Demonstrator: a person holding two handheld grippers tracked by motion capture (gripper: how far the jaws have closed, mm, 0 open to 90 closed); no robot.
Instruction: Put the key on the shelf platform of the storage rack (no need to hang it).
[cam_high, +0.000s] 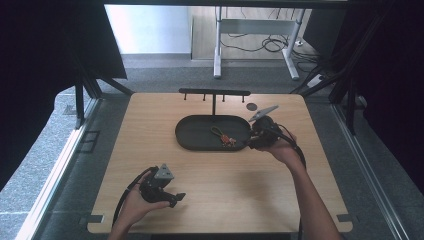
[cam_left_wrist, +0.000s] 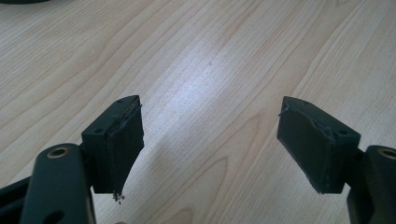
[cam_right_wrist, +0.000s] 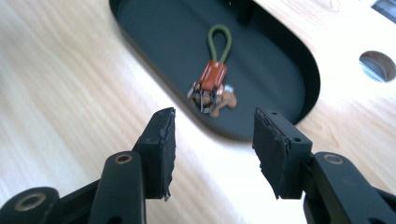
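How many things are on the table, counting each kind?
Trays: 1
Hook racks: 1
Keychains: 1
Grippers, left and right: 2
Total: 5

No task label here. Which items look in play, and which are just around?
Likely in play:
- keychain in the black tray
- right gripper, open, at the tray's end
- hook rack behind the tray

Just around:
- left gripper, open over bare table
- desk legs beyond

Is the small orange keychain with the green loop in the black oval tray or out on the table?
In: the small orange keychain lies on the black oval tray floor, inside its rim.
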